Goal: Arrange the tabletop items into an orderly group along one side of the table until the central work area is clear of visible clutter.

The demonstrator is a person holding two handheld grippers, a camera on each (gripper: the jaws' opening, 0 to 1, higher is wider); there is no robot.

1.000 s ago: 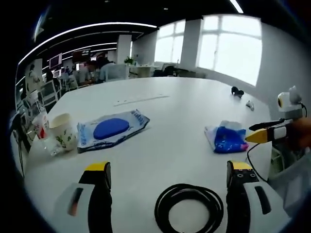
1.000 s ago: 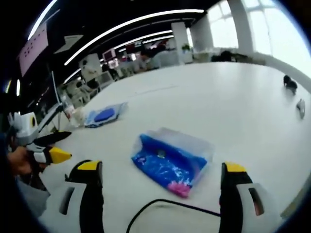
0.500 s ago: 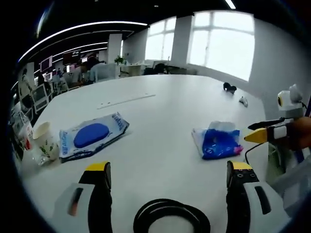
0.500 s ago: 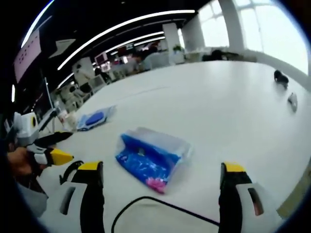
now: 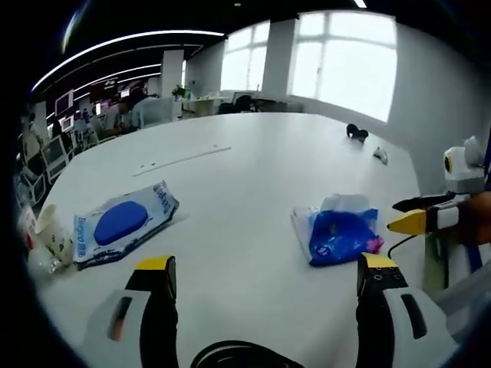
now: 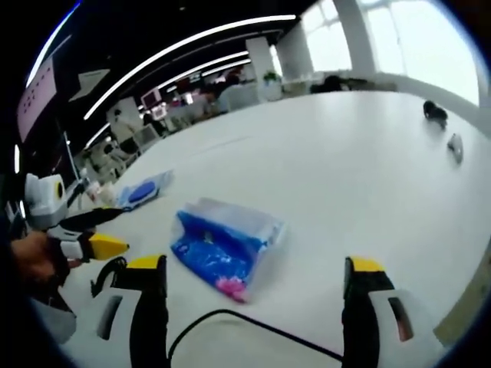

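On a large white table (image 5: 253, 169) lie a blue-and-white wipes pack (image 5: 123, 222) at the left and a clear bag of blue and pink contents (image 5: 335, 234) at the right. A coiled black cable (image 5: 245, 354) lies between the jaws of my left gripper (image 5: 265, 284), which is open. A floral paper cup (image 5: 52, 236) stands at the far left. My right gripper (image 6: 249, 284) is open, with the same blue bag (image 6: 222, 244) just ahead and a black cable (image 6: 230, 326) running between its jaws. The wipes pack (image 6: 142, 191) lies far left there.
A small black object (image 5: 354, 132) and a small pale item (image 5: 380, 156) rest near the table's far right edge; they appear again (image 6: 434, 112) in the right gripper view. The other gripper (image 5: 430, 218) enters from the right. Office desks and people stand beyond the table.
Both views have pulled back and swung. The coiled cable has slid down toward the bottom of the left gripper view. Nothing on the table has moved itself.
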